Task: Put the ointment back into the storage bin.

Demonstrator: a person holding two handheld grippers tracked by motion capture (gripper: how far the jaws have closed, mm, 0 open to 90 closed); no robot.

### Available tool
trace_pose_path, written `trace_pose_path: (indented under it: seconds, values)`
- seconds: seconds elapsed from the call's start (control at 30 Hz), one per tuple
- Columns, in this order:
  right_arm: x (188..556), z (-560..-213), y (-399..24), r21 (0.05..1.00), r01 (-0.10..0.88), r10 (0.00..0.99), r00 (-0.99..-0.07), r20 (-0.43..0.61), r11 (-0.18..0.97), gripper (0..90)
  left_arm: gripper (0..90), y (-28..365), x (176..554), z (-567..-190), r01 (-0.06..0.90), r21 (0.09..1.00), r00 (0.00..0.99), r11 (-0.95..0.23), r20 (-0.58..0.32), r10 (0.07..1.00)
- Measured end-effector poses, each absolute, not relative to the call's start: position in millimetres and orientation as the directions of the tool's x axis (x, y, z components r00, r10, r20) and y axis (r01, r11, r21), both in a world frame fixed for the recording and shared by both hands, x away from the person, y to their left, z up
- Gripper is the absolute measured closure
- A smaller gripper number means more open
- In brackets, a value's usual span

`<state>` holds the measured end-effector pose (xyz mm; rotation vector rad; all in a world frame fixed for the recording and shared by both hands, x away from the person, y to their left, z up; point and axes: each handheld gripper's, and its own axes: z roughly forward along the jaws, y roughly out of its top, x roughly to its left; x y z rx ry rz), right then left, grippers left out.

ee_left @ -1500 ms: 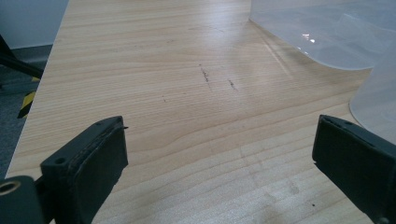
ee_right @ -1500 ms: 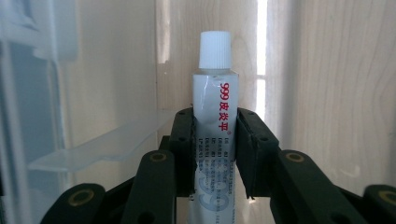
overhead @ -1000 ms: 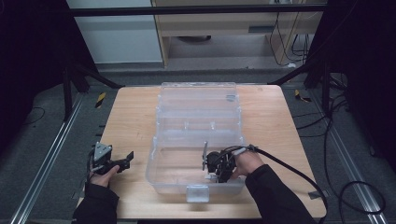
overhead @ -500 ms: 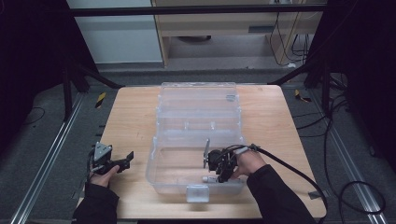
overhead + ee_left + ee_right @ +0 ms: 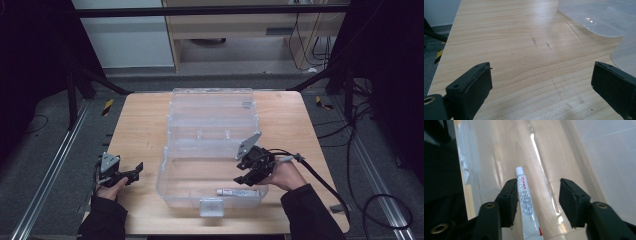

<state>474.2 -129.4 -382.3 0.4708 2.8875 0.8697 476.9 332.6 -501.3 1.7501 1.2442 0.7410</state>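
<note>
A clear plastic box (image 5: 210, 165) sits open in the middle of the wooden bench (image 5: 140, 125), its lid (image 5: 212, 107) laid back flat toward the far side and its deep tray toward the near side, with a small latch tab (image 5: 210, 206) at the near wall. Inside the tray, close to the near wall and right of centre, lies a small white tube (image 5: 236, 191) with a white cap, printed in red and grey, resting on its side along the wall. The right gripper (image 5: 250, 176) reaches into the right part of the tray just above the tube; in the right gripper view its jaws stand moderately apart, the tube (image 5: 526, 205) lies on the tray floor between them, right against the left jaw and clear of the right one, and the jaws do not clamp it. The rest of the tray looks bare, and the lid holds nothing that can be made out. The left gripper (image 5: 131, 173) rests on the near left part of the bench, well apart from the box, its jaws wide apart and holding nothing; its own view shows bare wood ahead and the rounded corner of the box (image 5: 624, 53) at the right. The bench has open room to the left and right of the box, a narrower strip along its near edge, and dark floor with cables (image 5: 370, 200) beyond its sides.
</note>
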Motion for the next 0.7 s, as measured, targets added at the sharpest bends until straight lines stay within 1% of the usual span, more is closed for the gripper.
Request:
trace_pose_path:
  seconds: [0.07, 0.1, 0.13, 0.17, 0.23, 0.27, 0.3, 0.33, 0.43, 0.47, 0.57, 0.7]
  values:
    - [472.4, -381.2, -133.5, 0.564, 0.279, 0.336, -0.942, 0.004, 0.777, 44.3, 2.7, 332.5, 476.9, -501.3, 0.445, 0.883, 0.331, -0.152, -0.005, 0.944]
    - [470.5, -380.3, -137.5, 0.576, 0.289, 0.356, -0.934, -0.004, 0.765, 42.0, 2.7, 332.5, 476.9, -501.3, 0.445, 0.883, 0.331, -0.152, -0.004, 0.944]
    - [468.2, -379.5, -142.5, 0.6, 0.304, 0.386, -0.922, -0.009, 0.74, 41.4, 2.7, 332.5, 476.9, -501.3, 0.445, 0.882, 0.331, -0.152, -0.004, 0.944]
    - [464.8, -378.4, -151.3, 0.643, 0.317, 0.426, -0.904, -0.016, 0.697, 37.8, 2.7, 332.4, 476.9, -501.4, 0.445, 0.882, 0.33, -0.153, -0.003, 0.944]
    - [461.9, -377.0, -159.7, 0.677, 0.323, 0.464, -0.885, -0.031, 0.661, 36.3, 2.7, 332.4, 476.9, -501.4, 0.445, 0.882, 0.33, -0.153, -0.003, 0.944]
    - [461.9, -377.0, -159.7, 0.677, 0.323, 0.464, -0.885, -0.031, 0.661, 36.3, 2.7, 332.3, 476.9, -501.3, 0.445, 0.882, 0.33, -0.153, -0.002, 0.944]
    - [457.8, -375.2, -169.1, 0.722, 0.331, 0.522, -0.851, -0.05, 0.608, 32.0, 2.7, 332.3, 476.9, -501.3, 0.445, 0.882, 0.33, -0.154, -0.002, 0.944]
    - [457.8, -375.2, -169.1, 0.722, 0.331, 0.522, -0.851, -0.05, 0.608, 32.0, 2.7, 332.4, 477.0, -501.4, 0.446, 0.882, 0.33, -0.153, -0.003, 0.944]
    - [449.0, -374.0, -182.5, 0.785, 0.29, 0.614, -0.777, -0.141, 0.547, 22.7, 2.7, 332.4, 477.0, -501.4, 0.446, 0.882, 0.329, -0.153, -0.003, 0.944]
    - [447.5, -373.5, -186.3, 0.793, 0.29, 0.637, -0.755, -0.155, 0.536, 20.7, 2.7, 332.3, 477.0, -501.4, 0.446, 0.882, 0.329, -0.153, -0.003, 0.944]
    - [446.5, -373.6, -198.7, 0.825, 0.322, 0.704, -0.699, -0.124, 0.465, 15.7, 2.6, 332.4, 477.0, -501.4, 0.446, 0.882, 0.329, -0.153, -0.002, 0.944]
    - [448.8, -376.8, -215.2, 0.858, 0.374, 0.758, -0.652, -0.027, 0.352, 18.3, 2.7, 332.5, 477.1, -501.4, 0.447, 0.882, 0.329, -0.152, -0.004, 0.944]
